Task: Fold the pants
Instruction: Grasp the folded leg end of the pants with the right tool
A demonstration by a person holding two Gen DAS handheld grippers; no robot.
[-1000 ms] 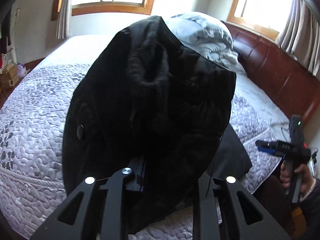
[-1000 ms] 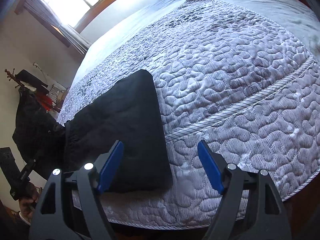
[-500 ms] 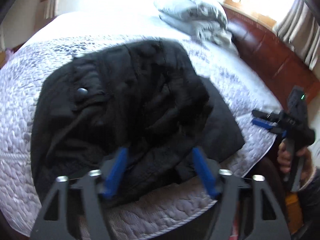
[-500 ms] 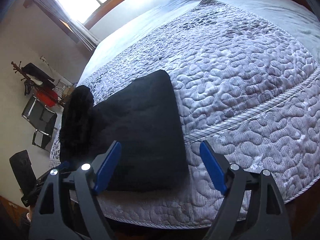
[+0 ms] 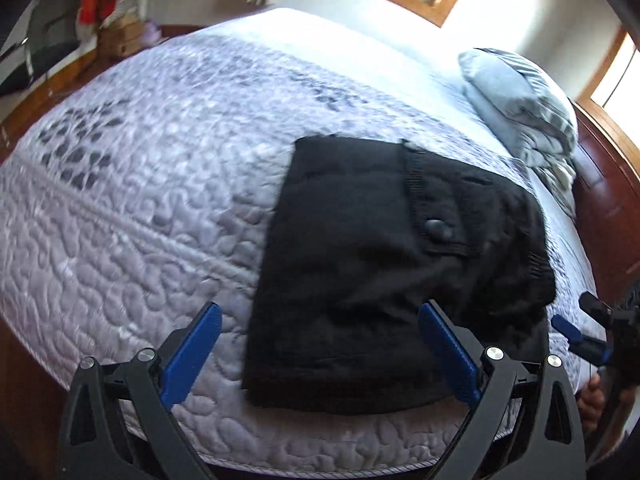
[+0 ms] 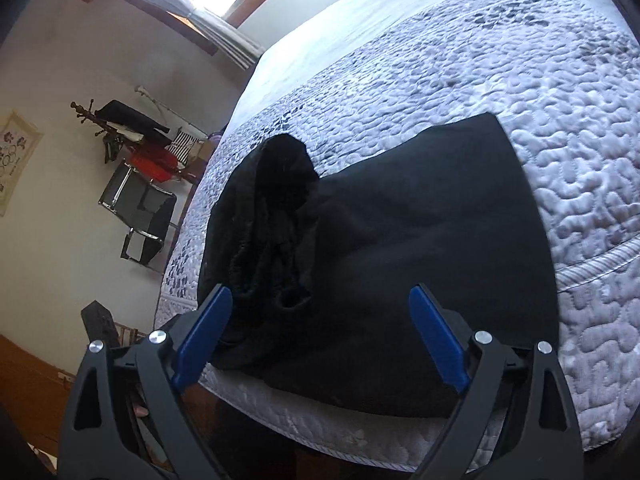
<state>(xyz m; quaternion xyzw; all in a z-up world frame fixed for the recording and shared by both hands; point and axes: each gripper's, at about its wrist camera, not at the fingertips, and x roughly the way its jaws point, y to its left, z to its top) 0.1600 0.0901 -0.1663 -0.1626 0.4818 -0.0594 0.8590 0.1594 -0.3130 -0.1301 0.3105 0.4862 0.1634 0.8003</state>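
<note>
Both jaws just widened: left hand-held gripper [image 5: 318, 354] gapes empty above folded black pants [image 5: 384, 264]; right hand-held gripper [image 6: 320, 332] likewise.

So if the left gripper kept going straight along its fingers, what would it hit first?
Most likely the folded black pants lying on the quilted bed cover. The left gripper is open and empty, aimed down at their near edge, though depth is hard to judge.

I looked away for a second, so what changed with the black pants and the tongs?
The left tongs dropped the bunched pants onto the bed, folded over the part already lying there, and have just been opening; nothing is between them. The right tongs, also empty, opened a bit wider. The bedding stayed put.
</note>
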